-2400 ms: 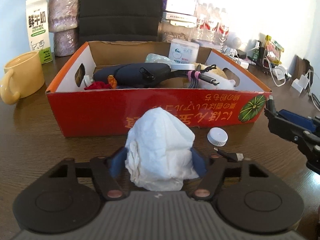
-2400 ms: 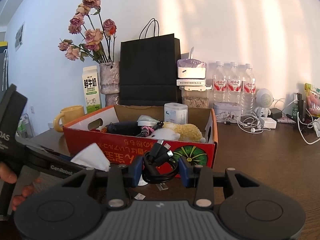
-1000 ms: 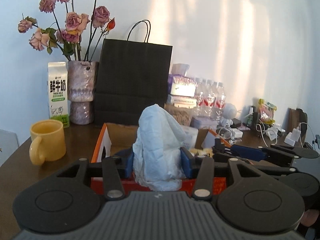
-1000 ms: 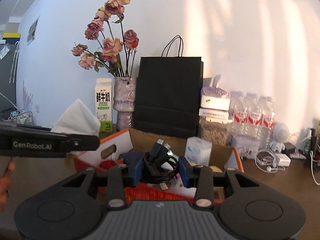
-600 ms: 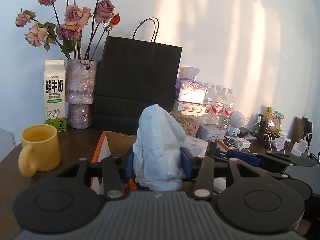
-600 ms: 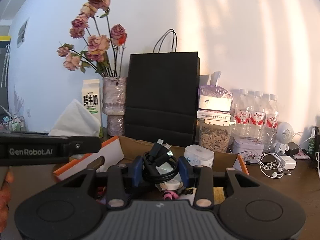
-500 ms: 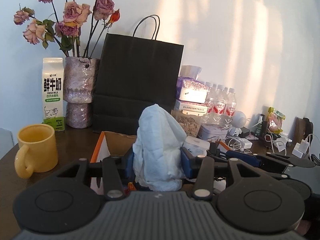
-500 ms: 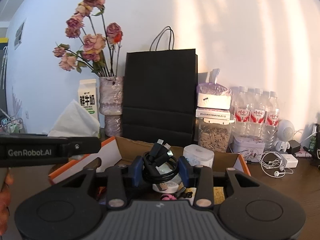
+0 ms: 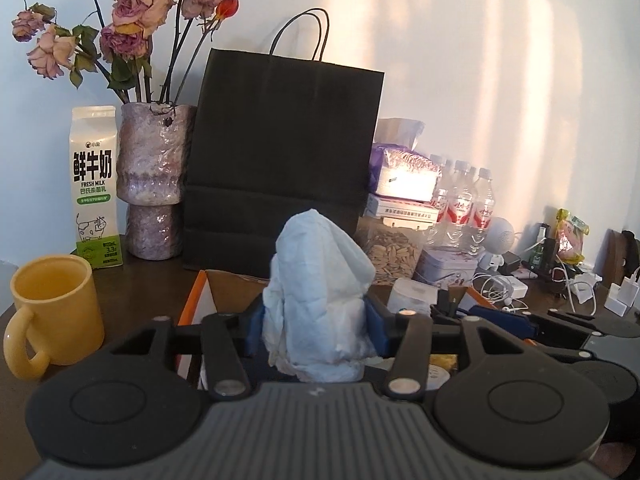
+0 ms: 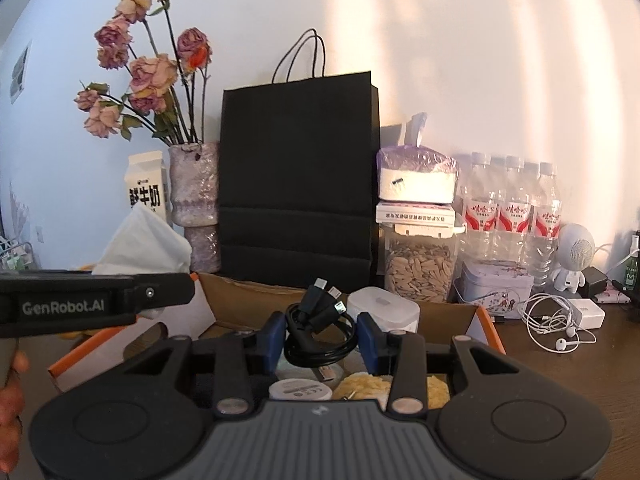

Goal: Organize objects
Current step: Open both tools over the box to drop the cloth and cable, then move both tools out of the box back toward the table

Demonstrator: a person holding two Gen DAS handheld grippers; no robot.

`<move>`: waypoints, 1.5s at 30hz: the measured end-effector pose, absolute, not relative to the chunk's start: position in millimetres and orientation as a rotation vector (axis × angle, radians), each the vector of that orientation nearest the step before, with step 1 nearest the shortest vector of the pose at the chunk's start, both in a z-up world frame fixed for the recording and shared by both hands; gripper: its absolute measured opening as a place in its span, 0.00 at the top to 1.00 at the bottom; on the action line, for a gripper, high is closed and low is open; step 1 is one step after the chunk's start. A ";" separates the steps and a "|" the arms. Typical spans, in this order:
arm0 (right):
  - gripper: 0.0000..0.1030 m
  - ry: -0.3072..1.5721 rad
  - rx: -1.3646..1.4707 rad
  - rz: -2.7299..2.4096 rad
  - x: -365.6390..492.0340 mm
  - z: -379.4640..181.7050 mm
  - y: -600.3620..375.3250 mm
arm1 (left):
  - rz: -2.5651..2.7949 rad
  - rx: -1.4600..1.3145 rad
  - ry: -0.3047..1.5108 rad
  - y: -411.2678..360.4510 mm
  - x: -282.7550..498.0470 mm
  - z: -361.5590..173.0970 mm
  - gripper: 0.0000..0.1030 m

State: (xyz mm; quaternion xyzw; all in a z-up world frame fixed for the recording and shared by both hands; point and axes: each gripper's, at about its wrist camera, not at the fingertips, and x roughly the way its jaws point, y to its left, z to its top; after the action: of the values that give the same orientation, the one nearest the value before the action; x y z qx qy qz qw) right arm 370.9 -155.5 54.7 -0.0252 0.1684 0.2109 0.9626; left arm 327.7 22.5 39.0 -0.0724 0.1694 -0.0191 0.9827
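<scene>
My left gripper (image 9: 316,328) has a crumpled white tissue wad (image 9: 320,300) standing between its blue pads (image 9: 255,330). The jaws have just been opening, and the pads now sit at the wad's flanks; I cannot tell whether they still press it. The wad stands upright at frame centre, long axis vertical, its peak toward the top of the frame.

My right gripper (image 10: 320,338) is closed partway on a coiled black USB cable bundle (image 10: 320,336), both blue pads against the coil. The coil lies roughly flat, wider than tall, with its connector ends (image 10: 326,294) sticking up and tilted to the upper right.

Both grippers point slightly downward over the open orange-edged cardboard box (image 10: 486,322) in the lower middle of each frame. In the right wrist view the left gripper reaches in from the left edge as a dark bar, the tissue rising above it, and fingers of the person's hand (image 10: 10,412) show at the lower left.

Behind the box, at centre, stands a black paper carrier bag (image 9: 280,160). Left of it are a mottled purple vase of dried roses (image 9: 154,176) and a white milk carton (image 9: 94,188), with a yellow ceramic mug (image 9: 52,312) at the left wrist frame's lower left.
</scene>
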 end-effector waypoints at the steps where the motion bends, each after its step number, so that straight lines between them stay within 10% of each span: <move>1: 0.63 0.348 -0.053 0.426 372.4 53.5 -155.5 | -0.030 -0.142 0.337 23.2 328.5 38.5 0.32; 3: 0.57 0.368 -0.056 0.425 374.5 50.6 -155.3 | -0.010 -0.131 0.331 24.2 329.1 37.7 0.19; 5: 0.28 0.384 -0.052 0.417 376.2 47.6 -156.7 | 0.005 -0.138 0.322 26.9 329.0 37.7 0.01; 10: 0.00 0.395 -0.036 0.397 377.6 44.8 -160.1 | 0.054 -0.153 0.309 32.9 328.3 39.0 0.00; 45: 0.00 0.347 -0.065 0.417 295.8 41.6 -196.6 | 0.045 -0.118 0.308 30.2 233.0 20.3 0.00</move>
State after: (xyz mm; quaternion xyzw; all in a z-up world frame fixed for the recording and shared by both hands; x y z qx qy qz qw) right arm 295.8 -196.6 41.6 -0.0322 0.1714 0.2058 0.9629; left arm 233.0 30.2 20.3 -0.0589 0.1531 0.0222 0.9862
